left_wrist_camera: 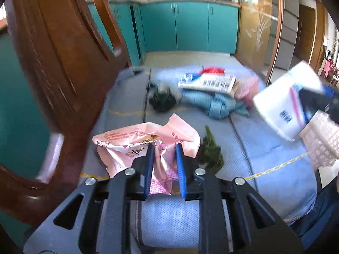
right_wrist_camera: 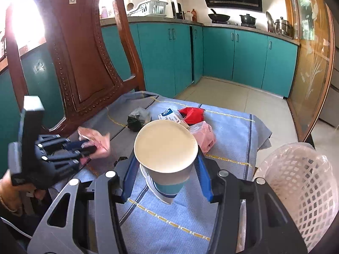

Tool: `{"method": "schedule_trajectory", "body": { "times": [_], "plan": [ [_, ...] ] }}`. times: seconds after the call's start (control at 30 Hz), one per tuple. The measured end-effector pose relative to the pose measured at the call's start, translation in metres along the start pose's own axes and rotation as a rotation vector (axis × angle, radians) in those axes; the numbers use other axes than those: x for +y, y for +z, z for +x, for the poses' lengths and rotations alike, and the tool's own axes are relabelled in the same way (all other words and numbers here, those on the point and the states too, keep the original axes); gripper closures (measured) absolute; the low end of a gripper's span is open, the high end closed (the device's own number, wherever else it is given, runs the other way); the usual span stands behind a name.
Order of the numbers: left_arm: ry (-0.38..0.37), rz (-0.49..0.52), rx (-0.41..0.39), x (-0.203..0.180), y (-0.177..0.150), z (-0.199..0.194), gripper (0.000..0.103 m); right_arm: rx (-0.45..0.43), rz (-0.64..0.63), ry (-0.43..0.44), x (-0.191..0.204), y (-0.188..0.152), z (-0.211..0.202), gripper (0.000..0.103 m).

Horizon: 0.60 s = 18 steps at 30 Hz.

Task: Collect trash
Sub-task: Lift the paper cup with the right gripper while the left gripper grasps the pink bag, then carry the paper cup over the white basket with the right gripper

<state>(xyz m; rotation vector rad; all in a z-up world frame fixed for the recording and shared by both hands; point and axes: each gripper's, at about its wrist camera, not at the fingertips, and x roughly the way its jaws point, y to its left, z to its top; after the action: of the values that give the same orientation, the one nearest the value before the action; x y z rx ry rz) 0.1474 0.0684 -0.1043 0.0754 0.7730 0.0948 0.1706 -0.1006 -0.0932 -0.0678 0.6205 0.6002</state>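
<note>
The left claw (left_wrist_camera: 163, 148) pinched a crumpled pink wrapper (left_wrist_camera: 131, 146) lying on the blue-clothed table (left_wrist_camera: 275, 148). The right claw (right_wrist_camera: 166, 165) gripped a paper cup (right_wrist_camera: 166, 148) above the table, beside a white mesh basket (right_wrist_camera: 300, 182).

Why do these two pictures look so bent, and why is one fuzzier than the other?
Both views are fisheye, so the chair back and cabinets curve inside dark corners. The left wrist view is motion-blurred: the paper cup and basket smear. The right wrist view is sharper, but window glare washes out its upper left.
</note>
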Motion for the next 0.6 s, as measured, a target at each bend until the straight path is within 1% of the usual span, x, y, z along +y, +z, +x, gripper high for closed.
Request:
{"method": "schedule_trajectory", "body": {
  "times": [0.1, 0.23, 0.33, 0.4, 0.5, 0.6],
  "plan": [
    [0.003, 0.013, -0.073, -0.004, 0.011, -0.027, 0.081, -0.008, 0.001, -0.019, -0.001, -0.001, -0.003, 0.052],
    [0.002, 0.016, -0.138, -0.007, 0.018, -0.054, 0.081, -0.024, -0.012, -0.042, 0.002, -0.004, -0.009, 0.052],
    [0.009, 0.024, -0.182, -0.012, 0.021, -0.070, 0.081, -0.035, -0.044, -0.081, 0.007, -0.006, -0.014, 0.052],
    [0.012, 0.028, -0.204, -0.016, 0.022, -0.077, 0.081, -0.040, -0.064, -0.108, 0.010, -0.007, -0.016, 0.052],
    [0.007, 0.026, -0.214, -0.018, 0.022, -0.083, 0.081, -0.047, -0.093, -0.142, 0.015, -0.008, -0.020, 0.052],
    [0.003, 0.020, -0.219, -0.020, 0.022, -0.081, 0.081, -0.058, -0.113, -0.171, 0.018, -0.008, -0.025, 0.052]
  ]
}}
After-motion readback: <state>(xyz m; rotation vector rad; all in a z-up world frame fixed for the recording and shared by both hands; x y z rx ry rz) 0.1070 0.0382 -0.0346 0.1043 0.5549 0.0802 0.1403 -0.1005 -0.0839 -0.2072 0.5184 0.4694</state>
